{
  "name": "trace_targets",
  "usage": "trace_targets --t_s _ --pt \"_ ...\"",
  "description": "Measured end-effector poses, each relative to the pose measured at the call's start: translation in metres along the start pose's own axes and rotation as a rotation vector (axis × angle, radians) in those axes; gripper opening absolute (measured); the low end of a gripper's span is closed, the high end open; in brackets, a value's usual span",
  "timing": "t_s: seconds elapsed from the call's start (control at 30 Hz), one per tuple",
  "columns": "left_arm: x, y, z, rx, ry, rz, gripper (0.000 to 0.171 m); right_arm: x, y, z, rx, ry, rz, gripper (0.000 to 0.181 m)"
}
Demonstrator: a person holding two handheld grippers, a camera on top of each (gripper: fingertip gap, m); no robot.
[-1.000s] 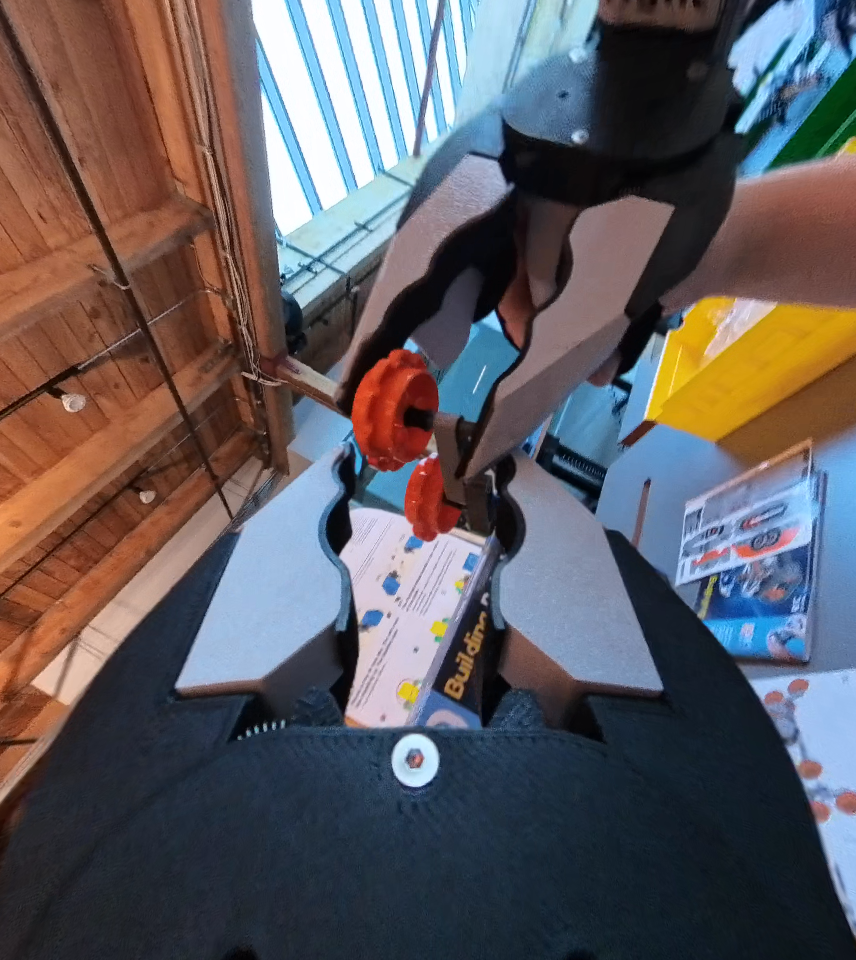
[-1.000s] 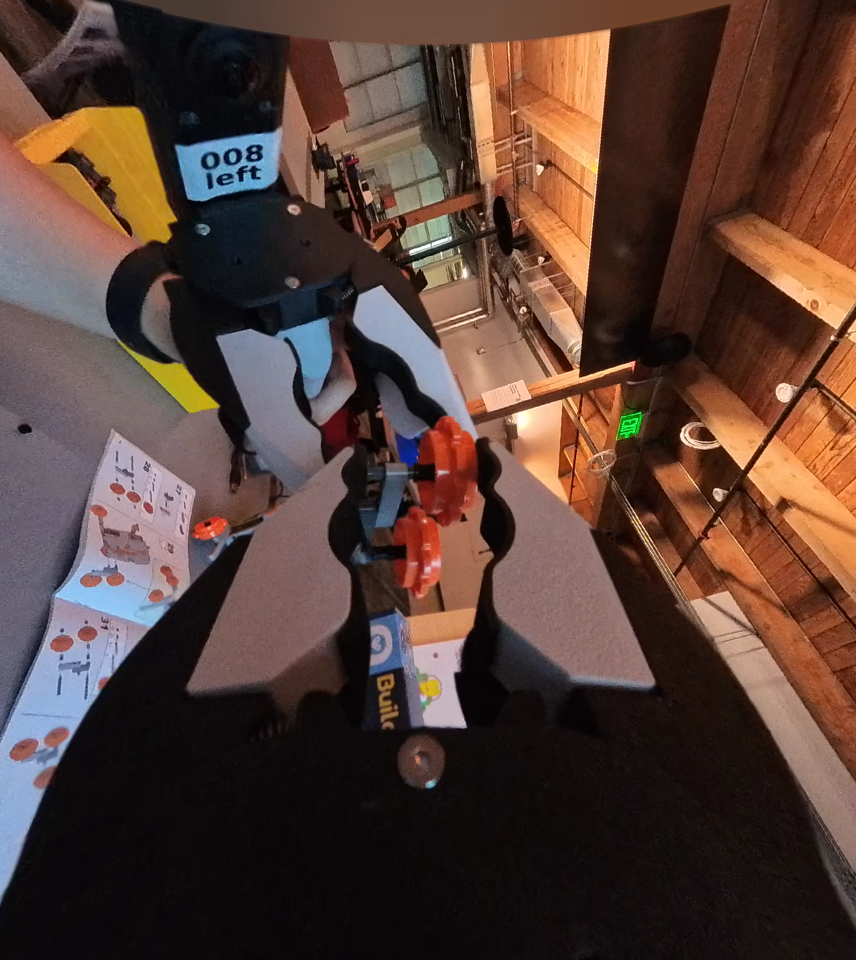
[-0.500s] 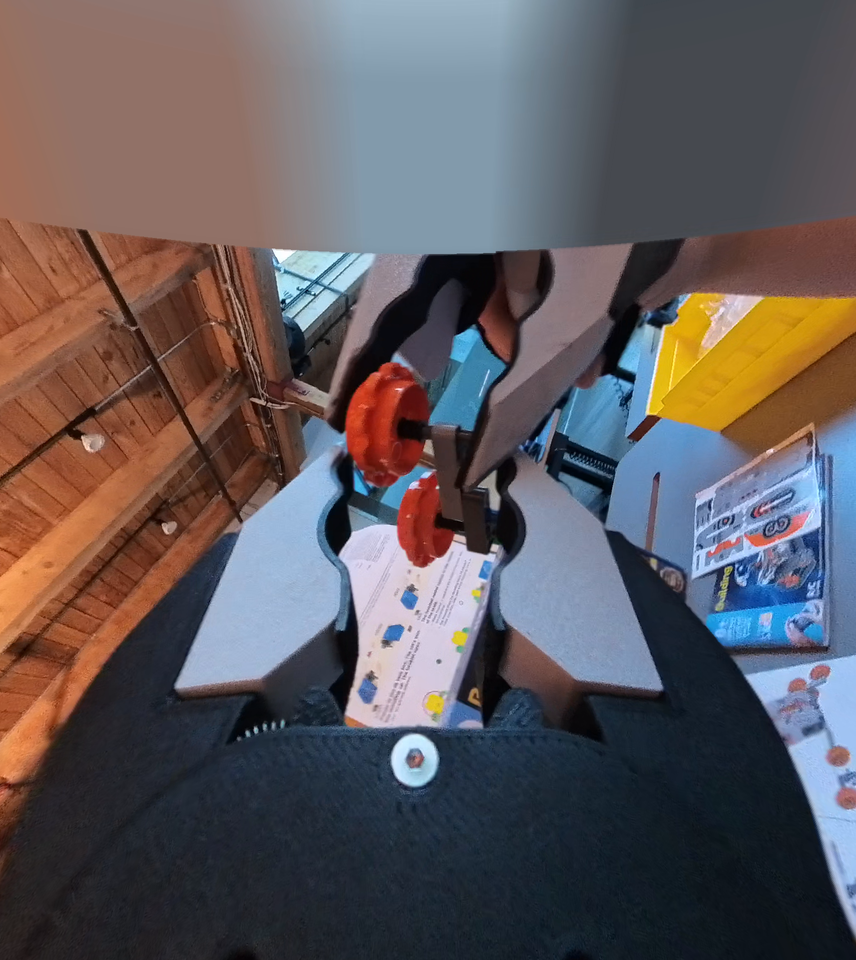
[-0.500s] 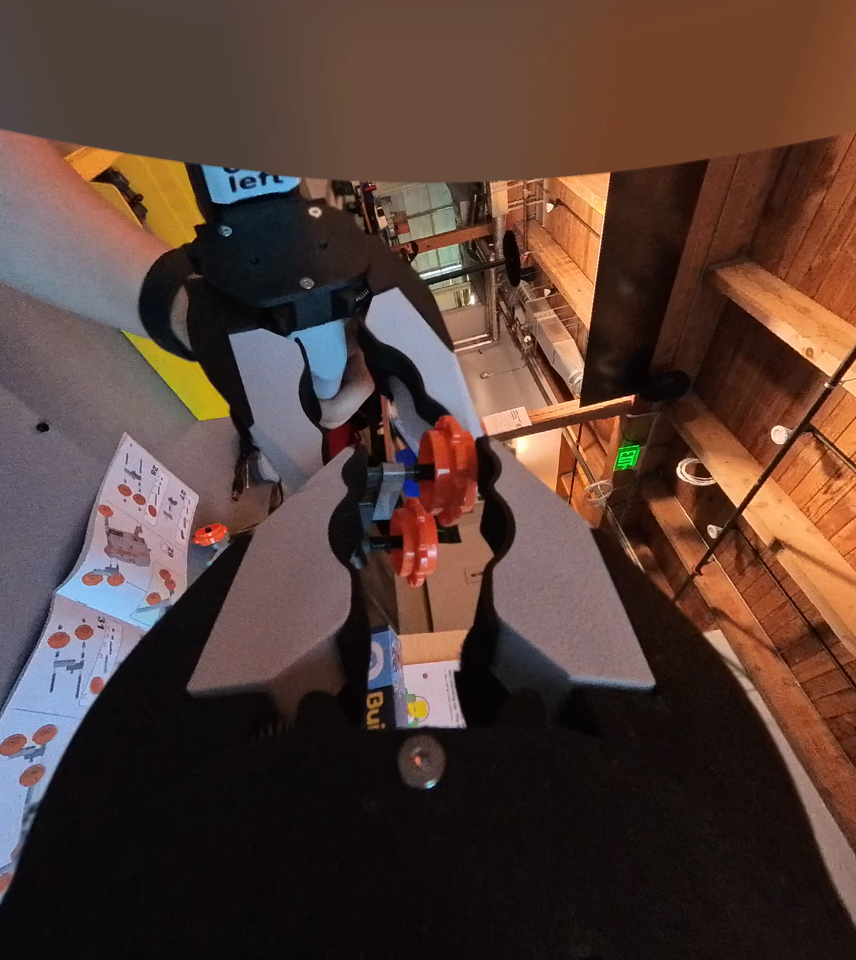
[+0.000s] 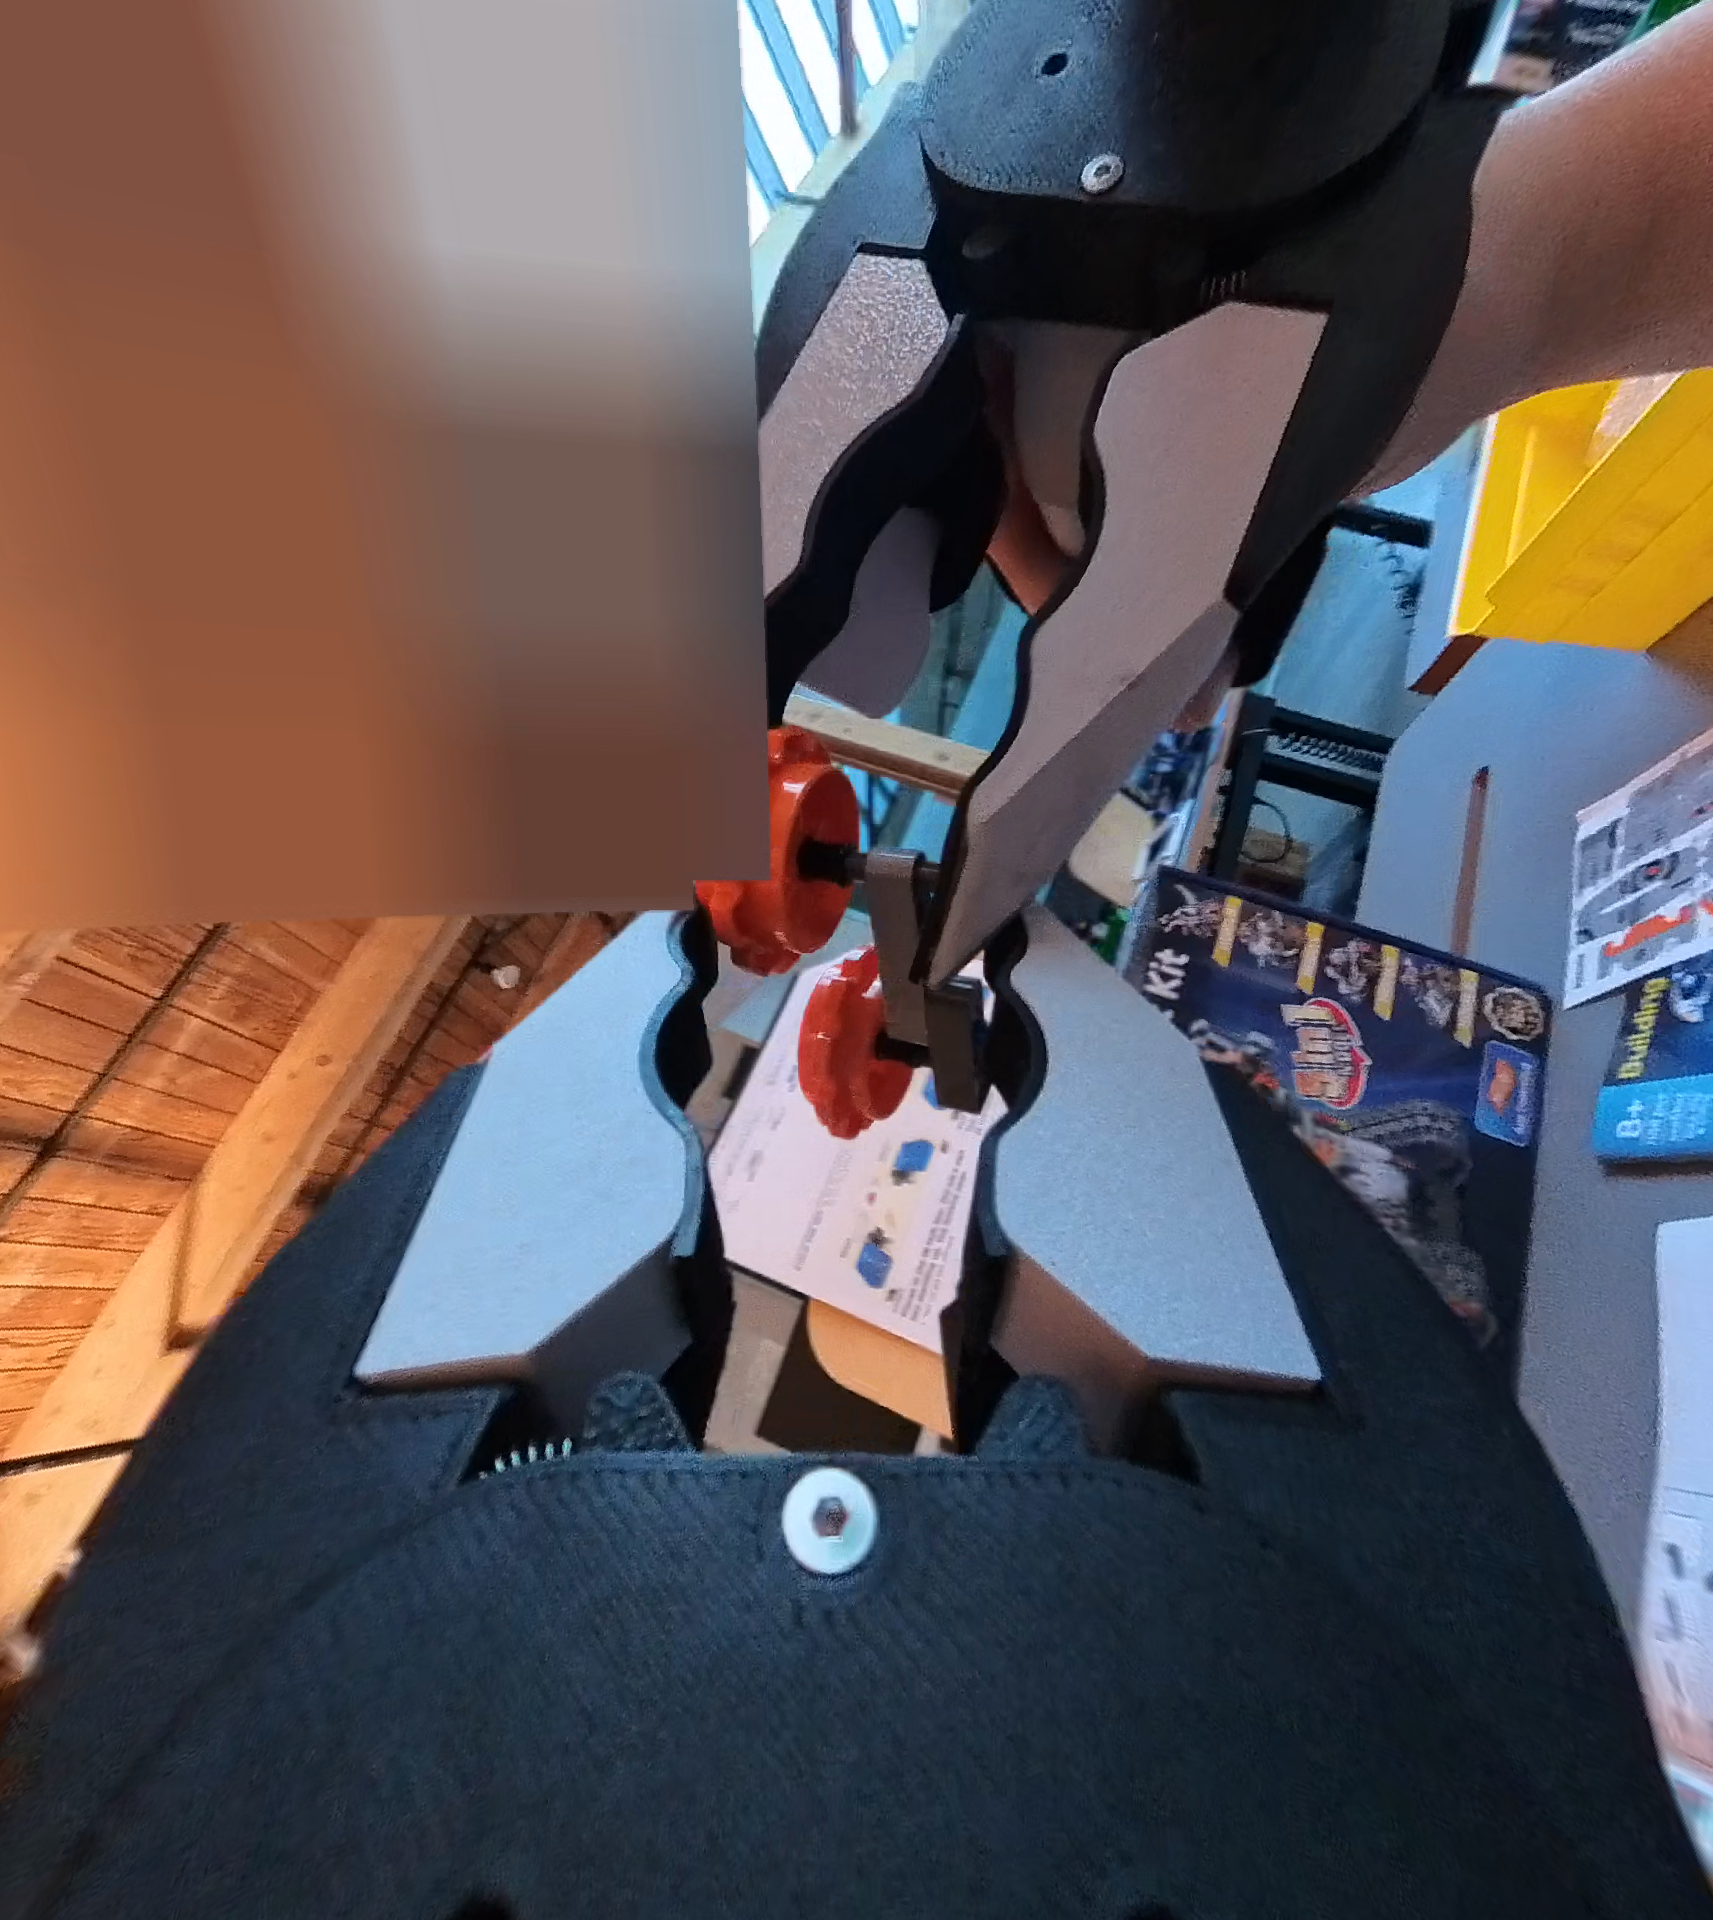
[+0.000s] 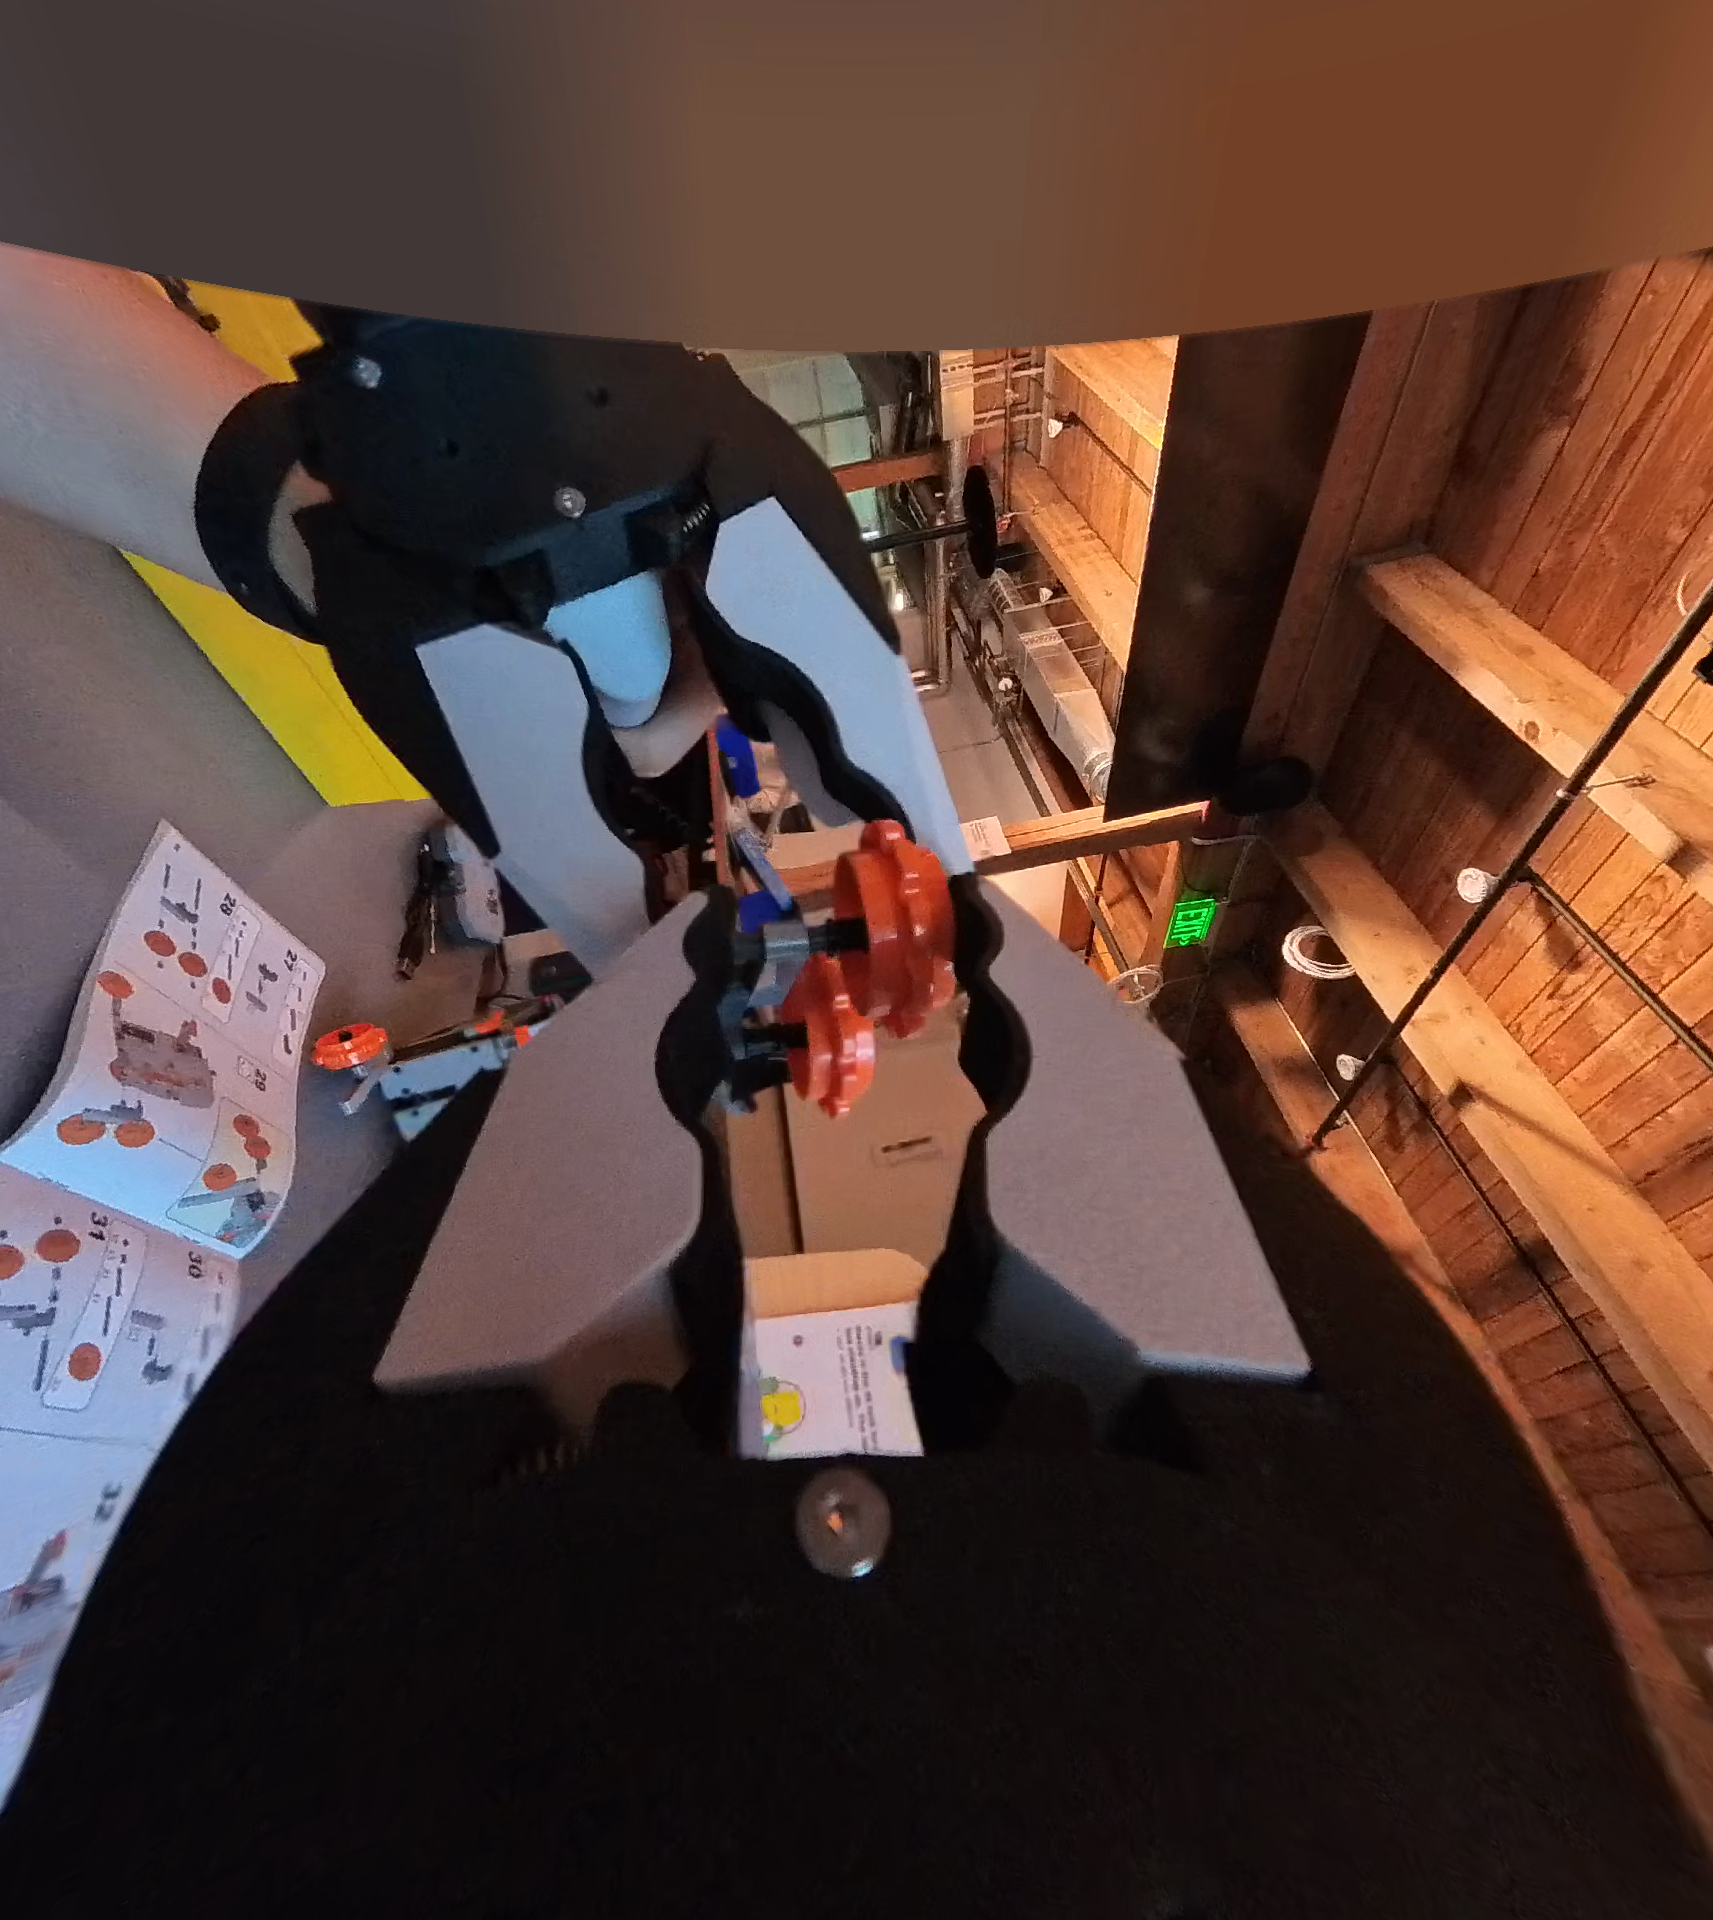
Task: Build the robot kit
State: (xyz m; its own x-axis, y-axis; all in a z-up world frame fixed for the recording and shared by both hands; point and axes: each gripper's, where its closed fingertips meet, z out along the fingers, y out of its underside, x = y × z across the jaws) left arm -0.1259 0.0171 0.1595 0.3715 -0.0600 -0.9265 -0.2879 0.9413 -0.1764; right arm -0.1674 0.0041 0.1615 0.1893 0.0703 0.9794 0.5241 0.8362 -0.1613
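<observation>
I see the small grey-and-black brick assembly with two orange toothed wheels (image 5: 893, 997) held in the air past the edge of the grey tabletop (image 5: 1610, 1299); open room lies below it. My left gripper (image 5: 847, 1023) stands partly apart with the assembly between its tips; whether they pinch it I cannot tell. My right gripper (image 6: 831, 997), jaws also apart, surrounds the wheels; its far tip seems to touch the assembly's grey beam. White instruction sheets (image 6: 156, 1122) lie on the tabletop beside the assembly.

Glossy orange plastic wheels (image 5: 836, 1042) (matt grey beam (image 5: 902, 956)), rough wooden boards (image 6: 1558, 935).
</observation>
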Motion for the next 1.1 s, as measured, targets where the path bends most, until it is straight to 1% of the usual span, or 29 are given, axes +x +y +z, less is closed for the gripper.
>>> trace_targets --t_s 0.13,0.23,1.1 --pt "-0.0049 -0.0014 -0.0006 -0.011 -0.061 0.06 0.048 0.0021 -0.0012 -0.0003 -0.021 0.02 -0.047 0.041" --pt "-0.0054 -0.0017 -0.0001 -0.017 -0.07 0.059 0.049 0.0028 -0.0012 -0.0006 -0.022 0.028 -0.054 0.041" --pt "-0.0022 0.0031 0.0014 -0.027 -0.068 0.054 0.046 0.0002 0.0033 0.0007 -0.04 0.019 -0.041 0.04"
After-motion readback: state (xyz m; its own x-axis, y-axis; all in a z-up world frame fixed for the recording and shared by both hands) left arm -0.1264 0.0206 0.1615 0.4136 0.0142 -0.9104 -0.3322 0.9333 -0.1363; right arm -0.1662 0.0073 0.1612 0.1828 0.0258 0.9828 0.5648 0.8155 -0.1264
